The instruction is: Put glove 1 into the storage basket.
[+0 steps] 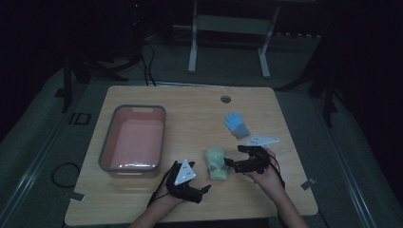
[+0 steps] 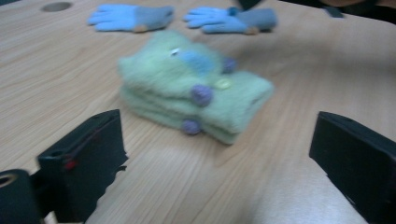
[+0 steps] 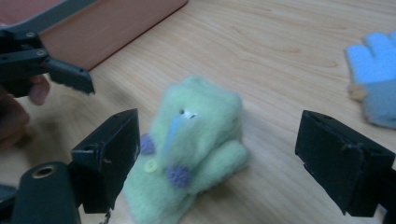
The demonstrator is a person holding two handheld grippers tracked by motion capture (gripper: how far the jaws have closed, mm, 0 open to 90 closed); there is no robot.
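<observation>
A folded pair of fuzzy green gloves [image 1: 216,164] with purple bobbles lies on the wooden table between my two grippers. My right gripper [image 1: 233,156] points left at it, jaws wide. In the right gripper view the green gloves [image 3: 191,149] sit between the two fingers without the pads touching them, so the right gripper [image 3: 219,135] is open. My left gripper [image 1: 203,194] lies just left of and below the pair. It is open [image 2: 219,133], with the green gloves [image 2: 196,88] a short way ahead of the jaws.
A pair of blue gloves with grey cuffs [image 1: 236,124] lies farther back on the right. A pink tub with a grey rim [image 1: 134,137] stands at the left of the table. A round cable hole [image 1: 225,99] is near the far edge.
</observation>
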